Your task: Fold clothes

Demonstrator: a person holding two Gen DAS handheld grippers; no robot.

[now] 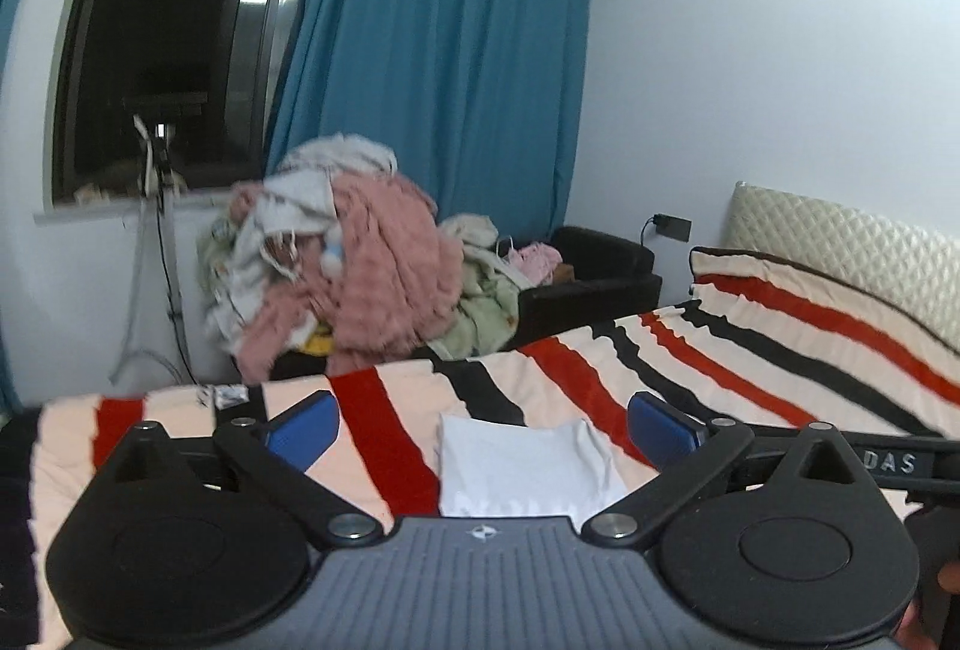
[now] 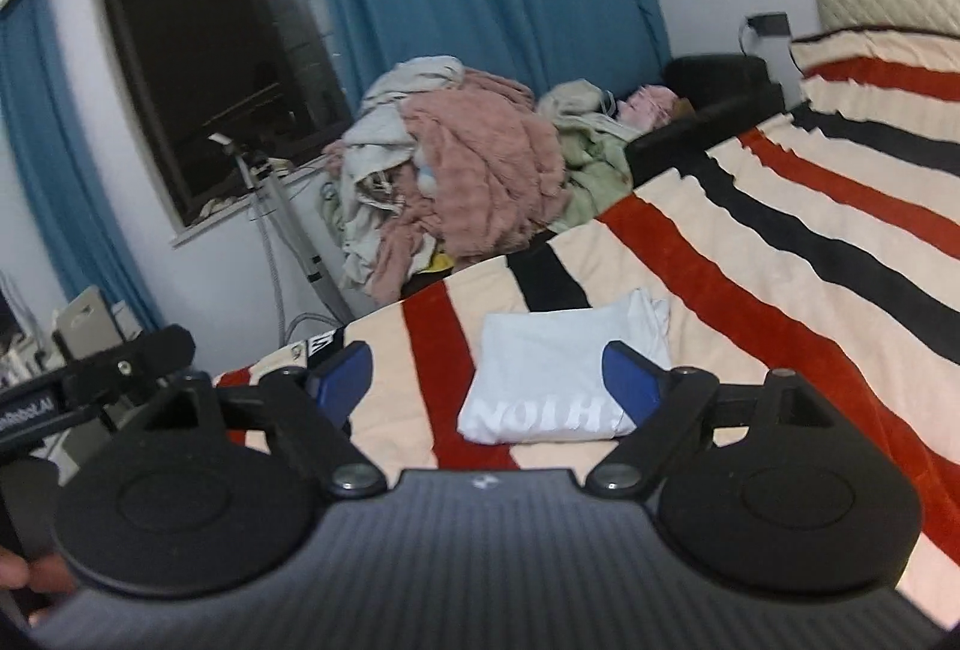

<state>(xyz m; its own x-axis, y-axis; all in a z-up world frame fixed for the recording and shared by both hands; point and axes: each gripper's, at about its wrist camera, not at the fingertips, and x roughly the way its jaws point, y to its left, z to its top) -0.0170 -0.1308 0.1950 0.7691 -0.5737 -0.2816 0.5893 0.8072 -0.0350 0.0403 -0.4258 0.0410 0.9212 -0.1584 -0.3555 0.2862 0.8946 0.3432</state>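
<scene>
Striped cream, red and black bedspread (image 2: pixel 780 206) carries the white printed T-shirt (image 2: pixel 558 374), folded into a neat rectangle near the bed's edge. Both the left hand-held gripper (image 1: pixel 483 428) and right hand-held gripper (image 2: pixel 489 380) hang above it, wide and empty, apparently finished with it.

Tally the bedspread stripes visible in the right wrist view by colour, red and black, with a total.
Red stripes on the bedspread: 4
Black stripes: 3
Total: 7
</scene>
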